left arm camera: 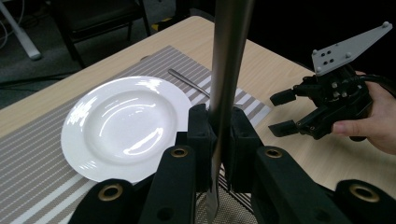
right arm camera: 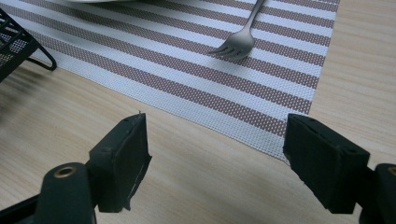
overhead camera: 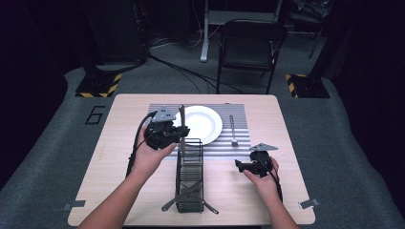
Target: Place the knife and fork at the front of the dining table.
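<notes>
My left gripper (overhead camera: 180, 132) (left arm camera: 218, 133) is shut on a long steel knife (overhead camera: 181, 117) (left arm camera: 229, 56) and holds it upright. The knife's lower end hangs over the far end of a black wire basket (overhead camera: 177, 171). A white plate (overhead camera: 203, 125) (left arm camera: 121, 126) lies on a striped placemat (overhead camera: 239, 143) (right arm camera: 187, 70) just behind. A fork (overhead camera: 233, 131) (right arm camera: 238, 42) (left arm camera: 187, 81) rests on the mat to the plate's right. My right gripper (overhead camera: 241, 165) (right arm camera: 215, 158) (left arm camera: 285, 112) hovers low over the bare table beside the mat's near right corner, open with nothing between its jaws.
Other utensils (overhead camera: 188, 195) lie crossed in the near end of the basket, whose corner (right arm camera: 14, 42) appears in the right gripper view. A black folding chair (overhead camera: 250, 47) stands beyond the table's far edge. Bare wood (overhead camera: 239, 200) lies right of the basket.
</notes>
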`<state>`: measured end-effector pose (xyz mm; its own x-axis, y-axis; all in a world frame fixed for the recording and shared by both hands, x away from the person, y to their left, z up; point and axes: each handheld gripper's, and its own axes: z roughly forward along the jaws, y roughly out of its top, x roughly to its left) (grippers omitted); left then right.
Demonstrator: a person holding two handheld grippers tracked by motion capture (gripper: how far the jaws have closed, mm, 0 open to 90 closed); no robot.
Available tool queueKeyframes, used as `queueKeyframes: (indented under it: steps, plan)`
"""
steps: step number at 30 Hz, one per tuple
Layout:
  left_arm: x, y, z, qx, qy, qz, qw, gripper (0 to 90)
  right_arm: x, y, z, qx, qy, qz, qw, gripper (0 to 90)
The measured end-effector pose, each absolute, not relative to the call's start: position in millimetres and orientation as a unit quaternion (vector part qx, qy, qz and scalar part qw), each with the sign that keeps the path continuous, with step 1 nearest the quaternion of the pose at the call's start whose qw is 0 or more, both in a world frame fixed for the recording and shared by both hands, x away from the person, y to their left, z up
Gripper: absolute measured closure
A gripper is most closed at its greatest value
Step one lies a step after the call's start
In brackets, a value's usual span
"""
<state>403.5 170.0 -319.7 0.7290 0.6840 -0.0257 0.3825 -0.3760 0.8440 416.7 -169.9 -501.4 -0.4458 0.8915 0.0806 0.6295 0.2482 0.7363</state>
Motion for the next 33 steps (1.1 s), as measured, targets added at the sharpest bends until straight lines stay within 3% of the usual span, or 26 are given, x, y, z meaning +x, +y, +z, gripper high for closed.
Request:
queueKeyframes:
  steps: [17, 33]
  plan:
    - [399.3, 181.3, -286.0, 0.807, 0.330, 0.181, 0.455, 82.4, 416.6, -169.2, -501.7, 0.493, 0.770, 0.363, 0.181, 21.7]
    - [414.9, 203.0, -292.9, 0.792, 0.361, 0.191, 0.453, 82.4, 416.8, -169.1, -502.3, 0.495, 0.771, 0.361, 0.176, 21.7]
